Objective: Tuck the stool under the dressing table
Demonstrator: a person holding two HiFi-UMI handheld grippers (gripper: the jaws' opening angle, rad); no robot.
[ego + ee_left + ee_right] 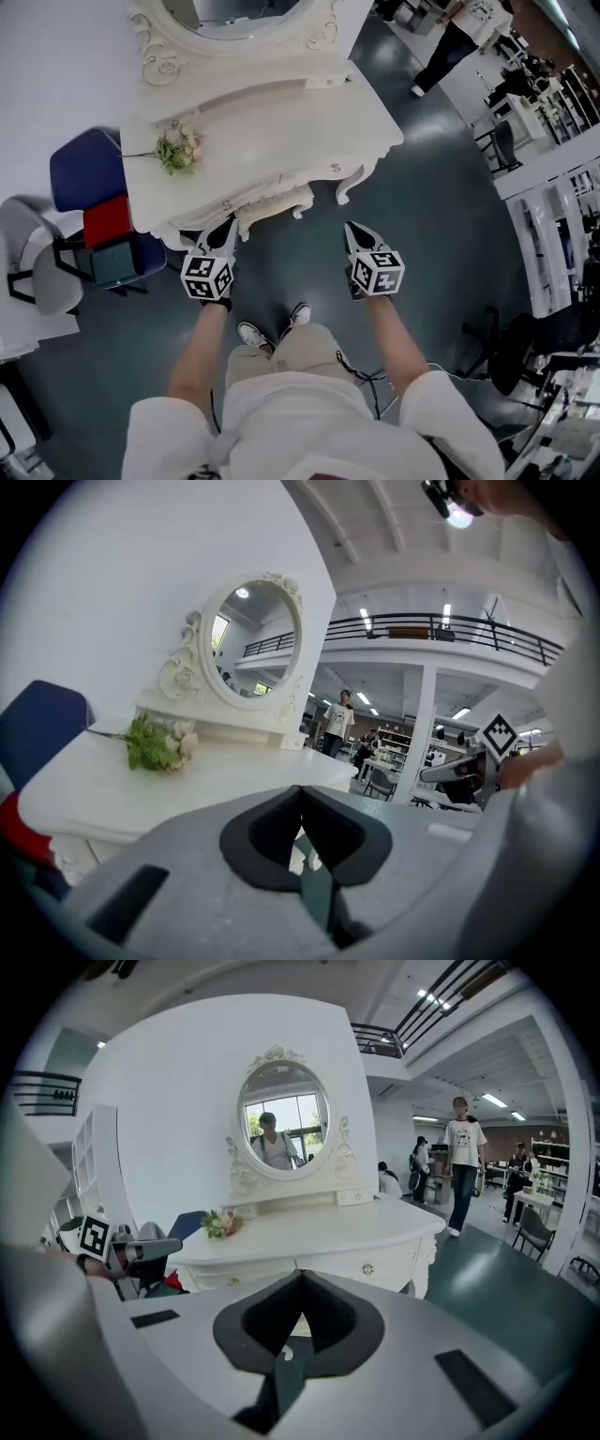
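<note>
The white dressing table stands ahead of me, with an oval mirror and a small flower bunch on its top. A cream stool sits under the table's front, and only its carved near edge shows. My left gripper is shut and empty, hanging just before the table's left front. My right gripper is also shut and empty, out over the floor right of the stool. In the left gripper view the left gripper has its jaws pressed together, as does the right gripper in the right gripper view.
A blue chair with a red item stands left of the table, and a grey chair nearer. White shelving and a black chair line the right. A person walks at the back right.
</note>
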